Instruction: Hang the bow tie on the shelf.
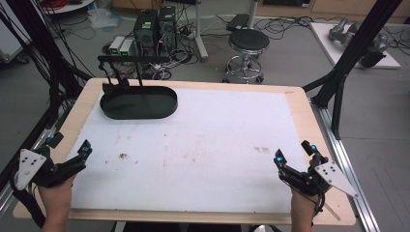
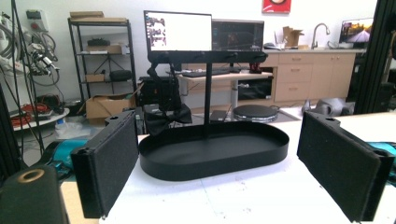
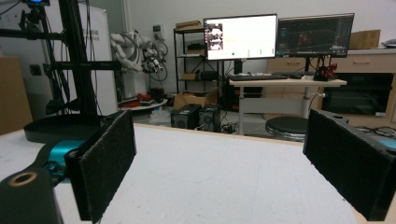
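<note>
High view has both tools, left tool [image 1: 67, 154] and right tool [image 1: 295, 153], spread open and empty at the white tabletop's [image 1: 208, 145] near corners, while the soft black bow tie [image 2: 167, 119], probably light and floppy, hangs from the black T-shaped stand [image 2: 208, 84] over its oval tray [image 1: 138, 102], best pinched at its knot.

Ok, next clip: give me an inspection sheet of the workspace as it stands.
Surface: white mat on wooden table, faint smudges.
Job's things: black oval tray with T-shaped stand, far left; black bow tie hanging from it.
Clutter: nothing seen.
Grippers: left gripper and right gripper open, empty, at near corners.
Cables: tangles on floor beyond table.
Surroundings: stool, computer towers, monitors.
</note>
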Available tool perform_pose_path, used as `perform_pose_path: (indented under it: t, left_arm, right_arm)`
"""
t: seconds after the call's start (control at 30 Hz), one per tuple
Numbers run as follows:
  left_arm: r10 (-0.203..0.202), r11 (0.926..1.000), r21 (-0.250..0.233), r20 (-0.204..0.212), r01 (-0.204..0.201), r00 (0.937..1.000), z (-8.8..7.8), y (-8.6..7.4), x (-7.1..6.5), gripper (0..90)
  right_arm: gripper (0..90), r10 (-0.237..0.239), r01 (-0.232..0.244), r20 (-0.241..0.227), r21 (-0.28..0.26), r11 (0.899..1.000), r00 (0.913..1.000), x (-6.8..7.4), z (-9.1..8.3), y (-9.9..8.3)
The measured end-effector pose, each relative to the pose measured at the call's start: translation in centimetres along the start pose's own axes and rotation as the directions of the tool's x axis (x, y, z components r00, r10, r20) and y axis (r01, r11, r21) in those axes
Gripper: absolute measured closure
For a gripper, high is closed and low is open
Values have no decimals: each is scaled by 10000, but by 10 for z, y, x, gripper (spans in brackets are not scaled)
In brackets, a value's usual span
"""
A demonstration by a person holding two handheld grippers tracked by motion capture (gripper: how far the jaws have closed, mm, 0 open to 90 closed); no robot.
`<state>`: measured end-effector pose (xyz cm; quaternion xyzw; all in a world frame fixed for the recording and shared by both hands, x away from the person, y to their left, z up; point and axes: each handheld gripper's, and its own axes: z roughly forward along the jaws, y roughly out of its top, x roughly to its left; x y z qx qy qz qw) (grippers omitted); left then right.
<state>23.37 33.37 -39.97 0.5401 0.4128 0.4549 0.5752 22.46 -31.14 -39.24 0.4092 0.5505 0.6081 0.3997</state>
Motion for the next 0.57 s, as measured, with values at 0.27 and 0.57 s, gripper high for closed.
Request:
perform_pose_path:
  t: [0.27, 0.57]
  left_arm:
    - [204, 9998, 35, 160, -204, 9997, -8, 1, -4, 131]
    - [93, 9999, 131, 151, -95, 9998, -14, -2, 4, 131]
  right_arm:
    - [87, 6, -6, 33, -44, 10000, 10000, 1, -1, 4]
    - [87, -23, 24, 177, -86, 10000, 9998, -4, 9, 4]
